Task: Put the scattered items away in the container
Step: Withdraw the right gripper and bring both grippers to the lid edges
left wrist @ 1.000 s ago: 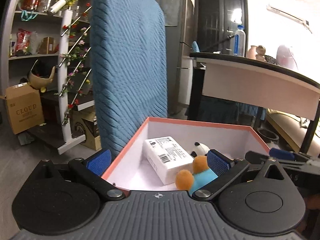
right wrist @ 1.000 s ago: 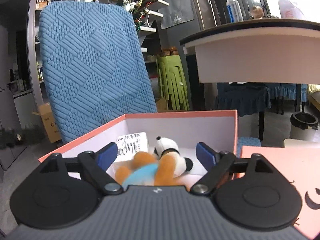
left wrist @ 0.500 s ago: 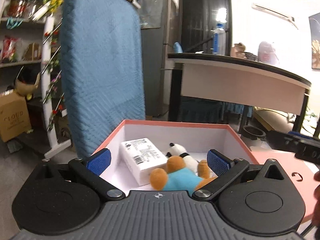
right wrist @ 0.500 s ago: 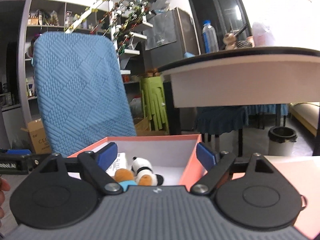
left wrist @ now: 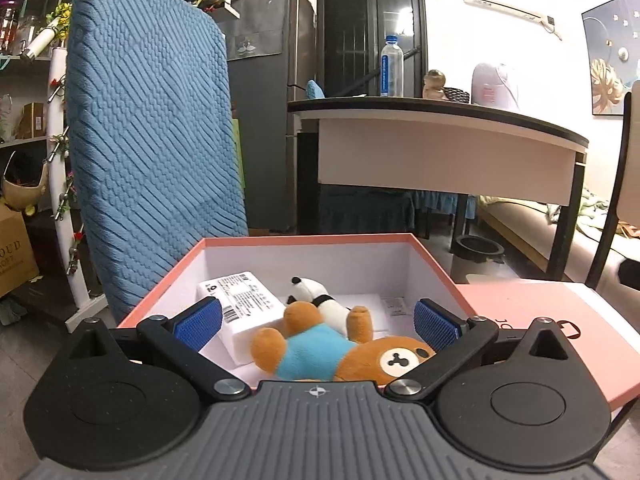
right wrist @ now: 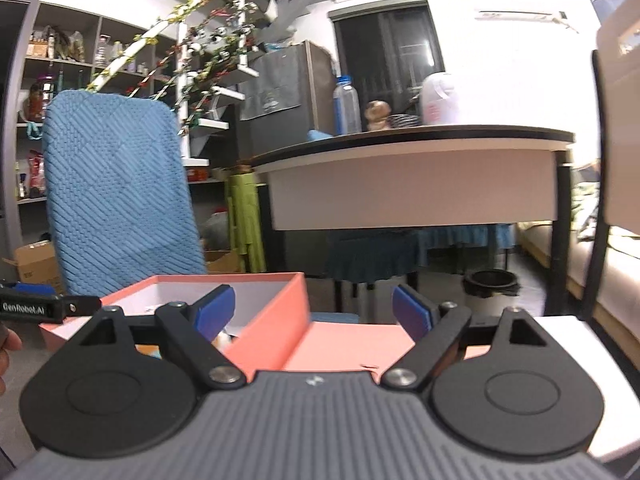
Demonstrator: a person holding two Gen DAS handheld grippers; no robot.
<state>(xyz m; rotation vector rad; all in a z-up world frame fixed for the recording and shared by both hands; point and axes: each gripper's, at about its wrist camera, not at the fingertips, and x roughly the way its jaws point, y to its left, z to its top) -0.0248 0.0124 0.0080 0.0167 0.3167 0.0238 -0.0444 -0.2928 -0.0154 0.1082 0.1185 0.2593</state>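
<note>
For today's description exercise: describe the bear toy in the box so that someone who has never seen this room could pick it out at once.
Find the pink box with white inside walls, in front of the tall blue chair back. Inside lie a white labelled packet, a small panda toy and the bear toy nearest the camera. Only the bear is orange-brown with a light blue shirt.

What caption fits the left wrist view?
Open left gripper above pink box holding a brown teddy bear, panda plush and white packet.
</note>
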